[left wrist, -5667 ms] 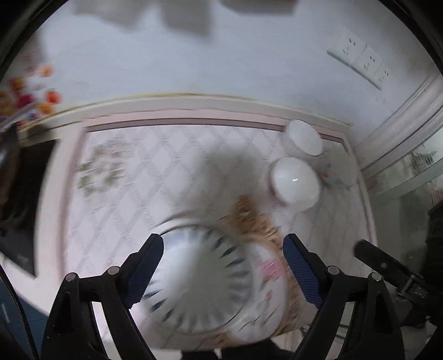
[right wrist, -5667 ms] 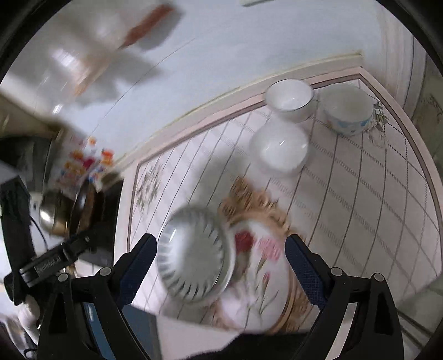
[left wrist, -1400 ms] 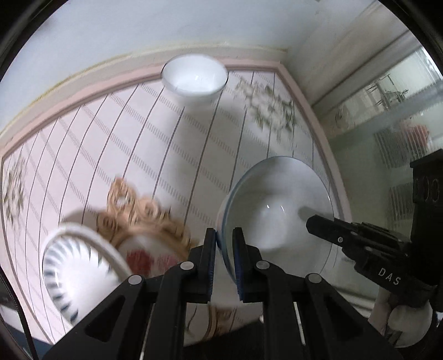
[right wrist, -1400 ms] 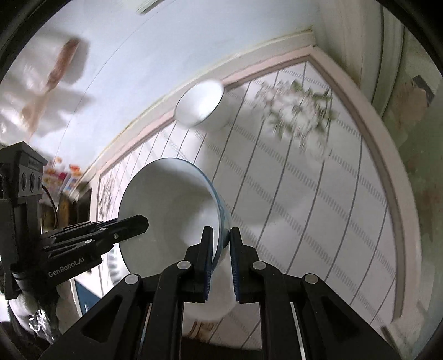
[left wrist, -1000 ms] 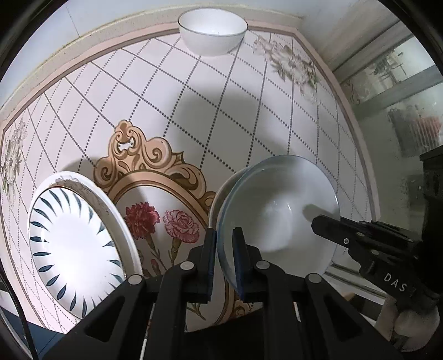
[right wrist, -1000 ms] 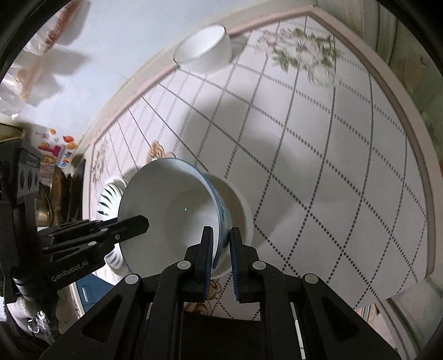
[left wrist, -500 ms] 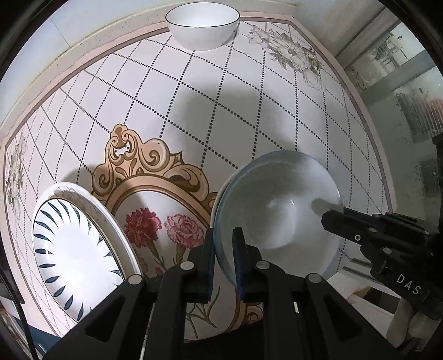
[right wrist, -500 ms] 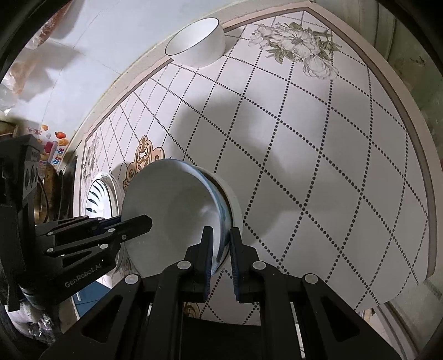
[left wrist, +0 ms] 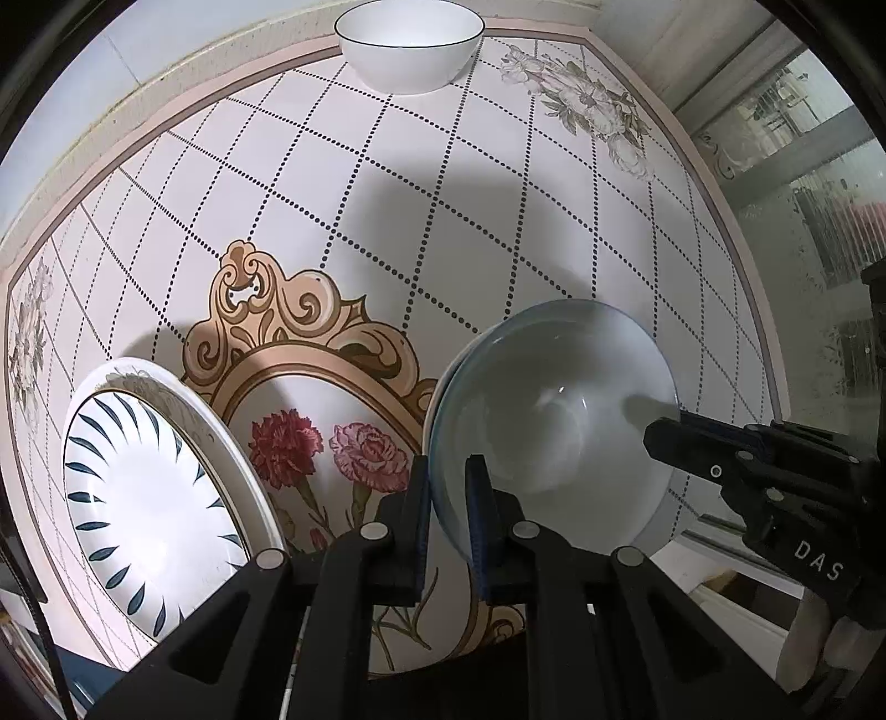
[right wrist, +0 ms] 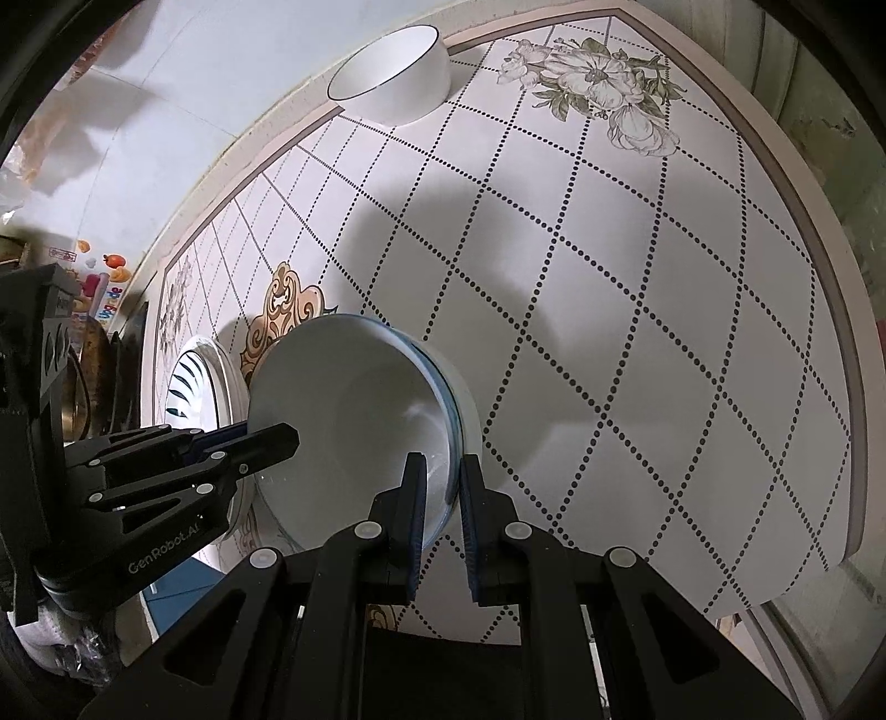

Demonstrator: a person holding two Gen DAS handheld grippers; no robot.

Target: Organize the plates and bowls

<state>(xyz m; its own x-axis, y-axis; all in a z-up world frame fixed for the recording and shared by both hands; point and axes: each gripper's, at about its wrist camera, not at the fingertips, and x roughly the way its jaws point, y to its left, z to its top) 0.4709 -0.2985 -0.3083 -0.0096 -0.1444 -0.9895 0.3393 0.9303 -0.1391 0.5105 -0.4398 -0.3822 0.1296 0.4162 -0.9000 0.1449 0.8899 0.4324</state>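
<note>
The left gripper (left wrist: 447, 518) and right gripper (right wrist: 440, 512) are each pinching nearly closed on opposite rims of the blue-rimmed bowl (left wrist: 554, 421), which is nesting into a white bowl (right wrist: 468, 399) beside the striped plate (left wrist: 149, 498). Lowering it level and letting go together looks best. Both grippers are pointing inward and downward across the bowl.

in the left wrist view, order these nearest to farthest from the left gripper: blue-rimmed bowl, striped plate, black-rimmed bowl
1. blue-rimmed bowl: clamped at its rim in the left gripper.
2. striped plate: on the table, to the left.
3. black-rimmed bowl: far edge, by the wall.
</note>
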